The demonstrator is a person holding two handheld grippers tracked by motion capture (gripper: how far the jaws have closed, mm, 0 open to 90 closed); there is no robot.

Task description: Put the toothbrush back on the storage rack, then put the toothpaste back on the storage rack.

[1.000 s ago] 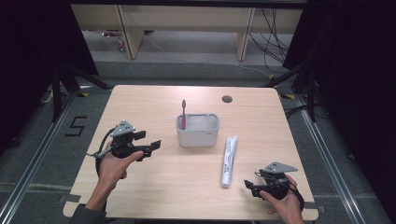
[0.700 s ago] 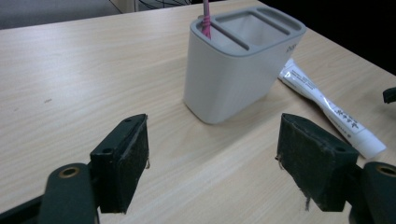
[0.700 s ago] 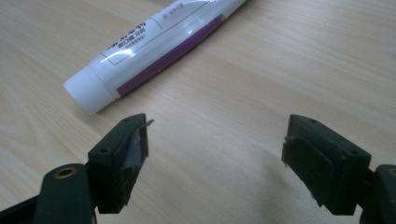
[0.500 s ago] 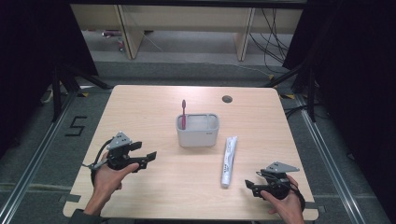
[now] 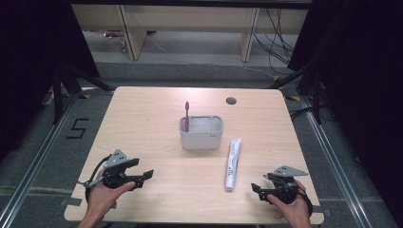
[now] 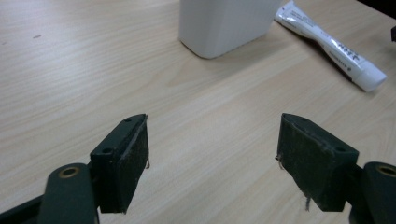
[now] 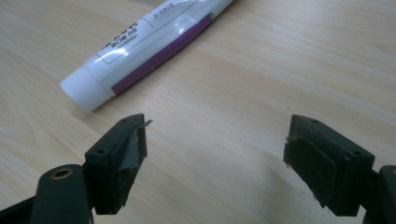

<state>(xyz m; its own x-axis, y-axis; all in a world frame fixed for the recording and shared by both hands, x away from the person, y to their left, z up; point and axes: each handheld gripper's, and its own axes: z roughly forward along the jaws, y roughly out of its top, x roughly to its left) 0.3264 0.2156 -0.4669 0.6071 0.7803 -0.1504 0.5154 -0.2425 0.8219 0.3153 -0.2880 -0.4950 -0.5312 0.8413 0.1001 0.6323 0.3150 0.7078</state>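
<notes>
A grey-white cup holder [image 5: 201, 132] stands mid-table with a red toothbrush [image 5: 187, 115] upright in its left side. Just right of it lies a white toothpaste tube [image 5: 233, 162], cap toward the front edge. My left gripper [image 5: 145, 175] rests low at the front left, open and empty; its jaws point toward the holder [image 6: 224, 23] and the tube [image 6: 331, 44]. At the front right, my right gripper [image 5: 255, 188] is open with nothing between its jaws, and the tube's cap [image 7: 86, 88] lies just ahead of its left jaw.
The wooden table [image 5: 142, 123] has a round cable hole [image 5: 231, 100] at the back right. Dark floor with rails surrounds it, and a "5" mark [image 5: 77, 128] sits on the floor to the left.
My left gripper has drawn back toward the front left edge and lowered onto the table. The right gripper has stayed put.
</notes>
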